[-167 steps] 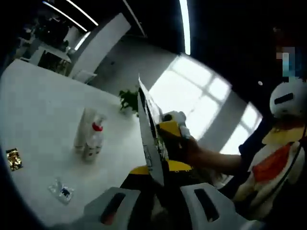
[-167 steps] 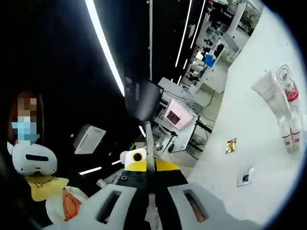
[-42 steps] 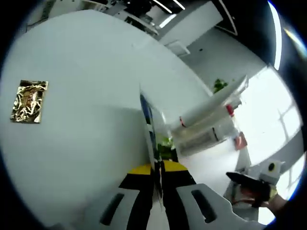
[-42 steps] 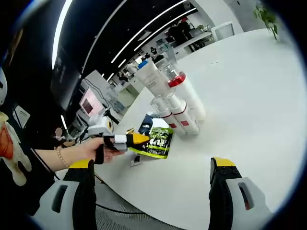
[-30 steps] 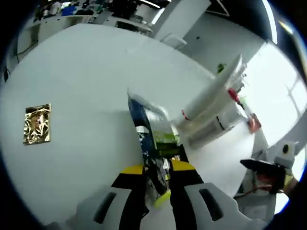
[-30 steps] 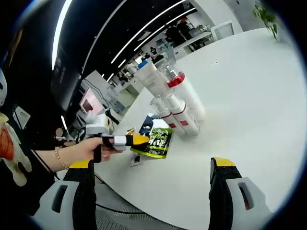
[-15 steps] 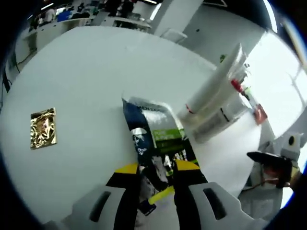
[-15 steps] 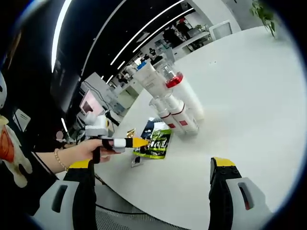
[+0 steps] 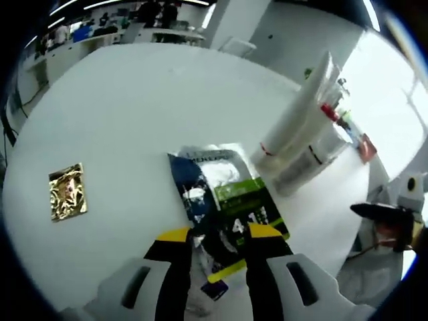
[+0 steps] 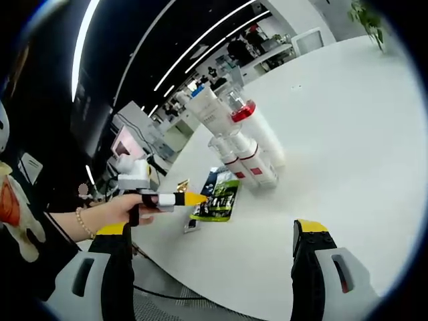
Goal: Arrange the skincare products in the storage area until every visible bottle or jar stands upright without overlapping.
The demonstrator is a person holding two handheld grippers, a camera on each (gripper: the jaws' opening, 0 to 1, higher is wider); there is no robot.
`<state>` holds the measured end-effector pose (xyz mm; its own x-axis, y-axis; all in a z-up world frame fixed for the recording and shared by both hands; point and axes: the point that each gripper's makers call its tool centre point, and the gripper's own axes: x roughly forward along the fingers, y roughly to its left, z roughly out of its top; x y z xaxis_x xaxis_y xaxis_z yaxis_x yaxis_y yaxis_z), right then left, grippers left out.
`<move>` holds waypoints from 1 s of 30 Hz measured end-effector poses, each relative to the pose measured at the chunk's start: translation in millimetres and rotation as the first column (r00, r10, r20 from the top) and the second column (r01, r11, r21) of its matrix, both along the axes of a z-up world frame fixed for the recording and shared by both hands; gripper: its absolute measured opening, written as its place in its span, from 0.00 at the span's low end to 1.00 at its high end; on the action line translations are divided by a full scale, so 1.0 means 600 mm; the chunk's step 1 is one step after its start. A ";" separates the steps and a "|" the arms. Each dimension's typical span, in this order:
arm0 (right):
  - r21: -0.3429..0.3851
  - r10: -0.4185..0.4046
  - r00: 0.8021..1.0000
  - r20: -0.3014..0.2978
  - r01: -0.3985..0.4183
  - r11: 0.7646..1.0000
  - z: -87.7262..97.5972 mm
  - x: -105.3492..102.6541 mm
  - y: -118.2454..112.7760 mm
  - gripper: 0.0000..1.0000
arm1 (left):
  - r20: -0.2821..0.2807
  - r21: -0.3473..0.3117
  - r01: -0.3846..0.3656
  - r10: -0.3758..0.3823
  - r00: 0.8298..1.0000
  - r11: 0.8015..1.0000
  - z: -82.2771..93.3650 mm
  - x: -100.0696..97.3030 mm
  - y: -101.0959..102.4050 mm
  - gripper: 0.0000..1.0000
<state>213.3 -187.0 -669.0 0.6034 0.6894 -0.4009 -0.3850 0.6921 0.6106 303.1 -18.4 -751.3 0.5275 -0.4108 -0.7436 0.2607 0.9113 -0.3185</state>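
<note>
A flat green, navy and white printed sachet point(image 9: 224, 212) lies on the round white table point(image 9: 134, 120), its near end between the yellow-tipped jaws of the left gripper point(image 9: 212, 235) — jaws parted, just beside its edges, not clamping it. Just beyond stands a tight cluster of white skincare bottles with red bands and a tall white tube point(image 9: 301, 130). A gold foil square point(image 9: 67, 191) lies well apart. In the right gripper view, the right gripper point(image 10: 212, 235) hangs over the table edge, jaws spread wide and empty — the cluster point(image 10: 244, 144) upright ahead.
</note>
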 end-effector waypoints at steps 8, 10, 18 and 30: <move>-0.010 0.006 1.000 0.010 -0.006 1.000 0.000 0.002 -0.001 1.00 | 0.014 0.008 -0.005 0.005 1.000 1.000 0.007 -0.001 0.012 0.29; -0.013 0.011 1.000 0.012 -0.011 1.000 -0.003 0.001 -0.002 1.00 | 0.019 0.011 -0.010 0.009 1.000 1.000 0.009 -0.006 0.018 0.31; -0.019 0.029 0.999 0.013 -0.029 0.999 -0.006 -0.007 0.003 1.00 | 0.021 0.039 -0.031 0.030 0.999 0.999 0.008 -0.026 0.042 0.48; -0.035 0.042 0.998 0.039 -0.041 0.999 -0.008 -0.015 0.000 1.00 | 0.069 0.063 -0.059 0.054 0.996 0.996 0.028 -0.061 0.080 0.70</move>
